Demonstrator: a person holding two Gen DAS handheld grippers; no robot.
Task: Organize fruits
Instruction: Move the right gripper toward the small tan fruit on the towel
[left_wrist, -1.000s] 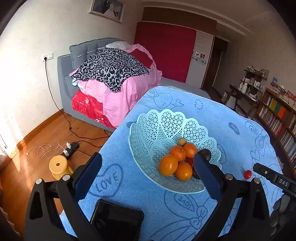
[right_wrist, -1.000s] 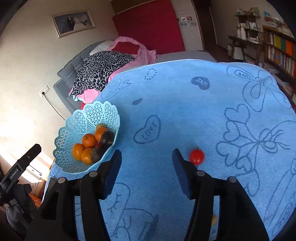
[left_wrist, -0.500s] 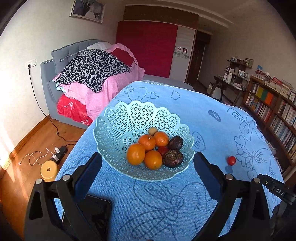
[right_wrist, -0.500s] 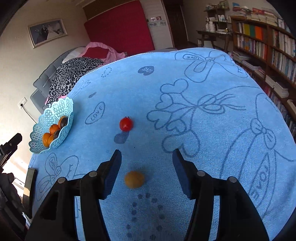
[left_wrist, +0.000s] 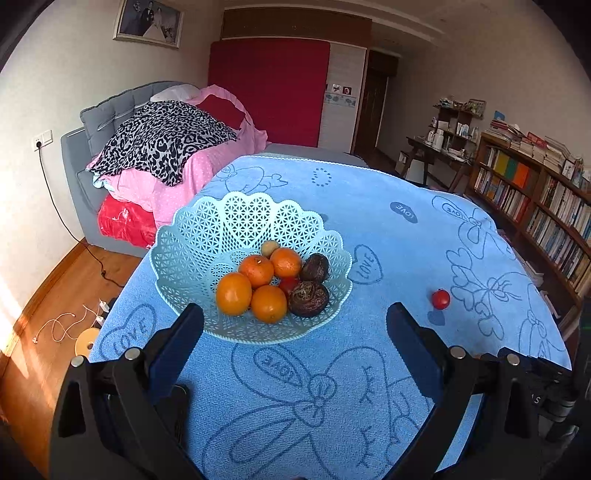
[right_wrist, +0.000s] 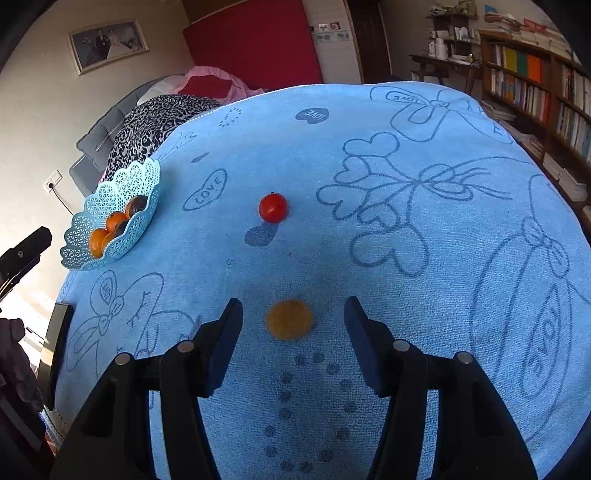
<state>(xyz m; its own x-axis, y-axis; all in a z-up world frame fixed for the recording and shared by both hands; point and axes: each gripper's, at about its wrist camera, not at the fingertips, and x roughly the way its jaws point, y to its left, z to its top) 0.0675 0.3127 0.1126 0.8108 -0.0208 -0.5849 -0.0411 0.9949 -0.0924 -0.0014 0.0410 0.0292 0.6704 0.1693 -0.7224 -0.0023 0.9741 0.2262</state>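
Right claw (right_wrist: 293, 319) spread around small round yellow-orange fruit (right_wrist: 289, 319), matte skin

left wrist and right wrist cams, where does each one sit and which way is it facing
Left wrist: sits on the left gripper, above the blue towel, facing the fruit basket and bed; its open fingers show.
Right wrist: sits on the right gripper, looking down at a small orange fruit between its open fingers.
Shared: the basket and the red tomato.
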